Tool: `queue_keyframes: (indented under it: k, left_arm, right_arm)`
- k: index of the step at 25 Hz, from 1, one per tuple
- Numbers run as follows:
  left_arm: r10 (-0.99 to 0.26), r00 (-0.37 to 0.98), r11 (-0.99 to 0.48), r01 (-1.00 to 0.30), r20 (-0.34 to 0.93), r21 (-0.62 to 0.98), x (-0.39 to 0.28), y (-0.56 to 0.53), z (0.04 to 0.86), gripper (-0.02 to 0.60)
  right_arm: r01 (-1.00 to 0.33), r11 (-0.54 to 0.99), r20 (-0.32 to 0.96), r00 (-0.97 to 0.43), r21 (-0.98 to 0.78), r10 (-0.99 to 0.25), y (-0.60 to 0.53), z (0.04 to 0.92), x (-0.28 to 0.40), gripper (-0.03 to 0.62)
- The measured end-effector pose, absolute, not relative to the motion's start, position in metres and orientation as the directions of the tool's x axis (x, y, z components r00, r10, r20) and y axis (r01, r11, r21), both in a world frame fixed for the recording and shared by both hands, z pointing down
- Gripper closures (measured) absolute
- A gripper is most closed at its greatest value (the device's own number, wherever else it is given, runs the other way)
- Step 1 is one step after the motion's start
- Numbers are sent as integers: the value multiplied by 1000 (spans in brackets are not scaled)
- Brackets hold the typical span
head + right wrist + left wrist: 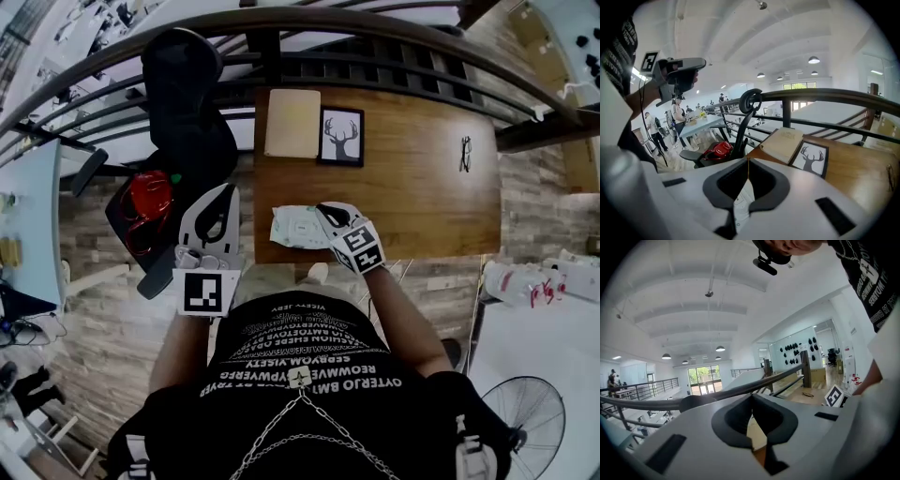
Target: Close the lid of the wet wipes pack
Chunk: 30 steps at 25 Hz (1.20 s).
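Wooden table (422, 187) by a mezzanine railing carries the work. Over its near edge the right gripper (325, 210) has its jaws pressed together with nothing between them, tips lying over the right end of the wet wipes pack (292, 227); the right gripper view shows the white pack (743, 204) just beneath. Whether its lid is down is too small to tell, and no wipes show. Left of the table, the left gripper (225, 194) is also closed and empty. Farther back lie a tan book (292, 122) and a framed deer picture (340, 136), side by side.
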<state>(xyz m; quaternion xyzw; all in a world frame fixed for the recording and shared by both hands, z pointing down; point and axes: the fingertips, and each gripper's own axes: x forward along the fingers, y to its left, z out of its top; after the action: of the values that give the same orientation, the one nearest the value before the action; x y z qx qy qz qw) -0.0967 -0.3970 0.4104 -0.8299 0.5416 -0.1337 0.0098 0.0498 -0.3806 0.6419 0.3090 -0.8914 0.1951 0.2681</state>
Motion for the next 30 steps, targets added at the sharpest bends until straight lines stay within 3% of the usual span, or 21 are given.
queue_keyframes:
  k: [11, 30]
  left_arm:
    - [-895, 362, -408, -901, 261, -148, -108, -398, 430, 555]
    - [-887, 375, -427, -888, 269, -168, -95, -393, 432, 554]
  right_arm:
    - [-647, 730, 708, -620, -218, -338, -370, 720, 41, 576]
    - [-587, 757, 723, -650, -285, -232, -333, 742, 27, 577]
